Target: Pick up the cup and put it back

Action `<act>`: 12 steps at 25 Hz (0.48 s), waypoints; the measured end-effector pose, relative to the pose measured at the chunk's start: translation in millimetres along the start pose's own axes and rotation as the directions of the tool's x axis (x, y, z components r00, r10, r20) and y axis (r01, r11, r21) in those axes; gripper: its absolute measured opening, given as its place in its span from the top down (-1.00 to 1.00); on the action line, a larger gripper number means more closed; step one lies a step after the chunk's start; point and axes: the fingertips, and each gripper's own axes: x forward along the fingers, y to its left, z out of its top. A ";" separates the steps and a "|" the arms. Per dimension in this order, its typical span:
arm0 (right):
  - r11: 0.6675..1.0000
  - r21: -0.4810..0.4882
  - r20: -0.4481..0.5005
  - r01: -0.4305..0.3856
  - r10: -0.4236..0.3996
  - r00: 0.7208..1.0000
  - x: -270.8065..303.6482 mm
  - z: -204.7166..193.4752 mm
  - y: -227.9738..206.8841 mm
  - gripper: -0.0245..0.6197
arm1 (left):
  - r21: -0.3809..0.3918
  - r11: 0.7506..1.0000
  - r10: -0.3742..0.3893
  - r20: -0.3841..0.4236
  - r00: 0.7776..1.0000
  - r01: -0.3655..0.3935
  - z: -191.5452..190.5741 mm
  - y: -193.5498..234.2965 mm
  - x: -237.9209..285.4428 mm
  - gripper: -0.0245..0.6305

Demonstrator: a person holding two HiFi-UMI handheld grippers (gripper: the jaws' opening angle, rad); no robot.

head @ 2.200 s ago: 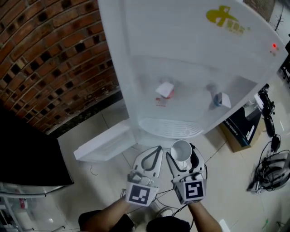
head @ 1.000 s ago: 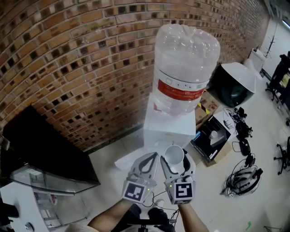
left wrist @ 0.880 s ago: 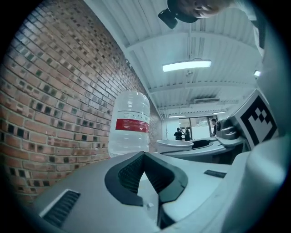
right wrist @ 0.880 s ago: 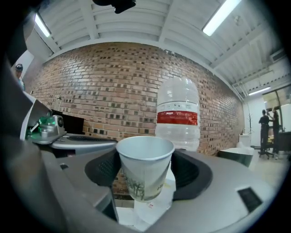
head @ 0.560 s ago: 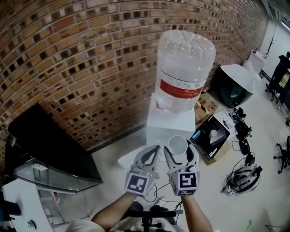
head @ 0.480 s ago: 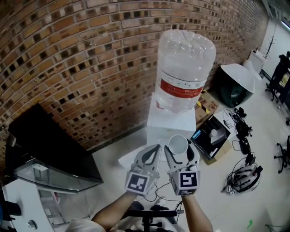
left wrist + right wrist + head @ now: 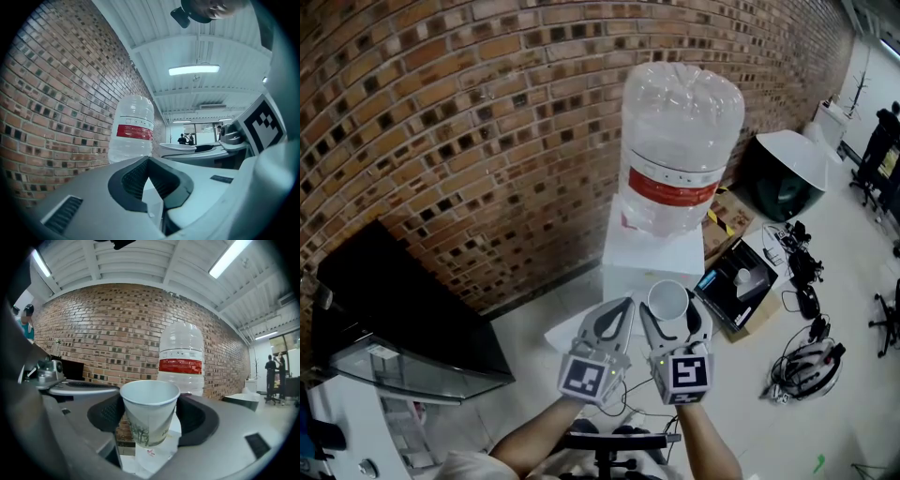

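Note:
A white paper cup (image 7: 667,299) with a faint printed pattern stands upright between the jaws of my right gripper (image 7: 672,307), which is shut on its sides; the right gripper view shows the cup (image 7: 150,414) close up, empty. My left gripper (image 7: 617,316) is held just left of it, shut with nothing between its fingers (image 7: 140,180). Both hover in front of a white water dispenser (image 7: 652,261) carrying a large clear bottle (image 7: 680,131) with a red label. The dispenser's taps and drip tray are hidden.
A brick wall (image 7: 469,122) runs behind the dispenser. A black cabinet (image 7: 398,314) stands at the left. At the right are an open box (image 7: 739,283), a black-and-white lamp shade (image 7: 787,173) and cables (image 7: 806,370) on the floor. People (image 7: 273,376) stand far off.
Two seconds ago the head view looked close at the dispenser's taps; it now sits higher and farther back, above the bottle. The right gripper has kept the cup throughout and barely shifted lately.

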 end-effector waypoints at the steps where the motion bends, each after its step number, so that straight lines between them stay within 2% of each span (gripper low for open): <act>1: 1.000 0.002 -0.002 -0.002 0.002 1.000 0.6 -1.0 -1.2 -0.15 | -0.003 1.000 0.000 -0.006 1.000 0.000 -0.5 -0.8 1.4 0.95; 6: 1.000 -0.009 0.015 -0.012 0.012 1.000 4.5 -5.4 -5.1 -0.15 | 0.011 1.000 0.019 0.042 0.999 -0.020 -4.7 0.7 9.1 0.95; 12: 0.997 -0.056 -0.037 -0.054 0.052 0.998 17.8 -58.2 -13.4 -0.16 | 0.033 0.999 0.015 0.015 1.000 -0.016 -42.3 6.1 16.9 0.95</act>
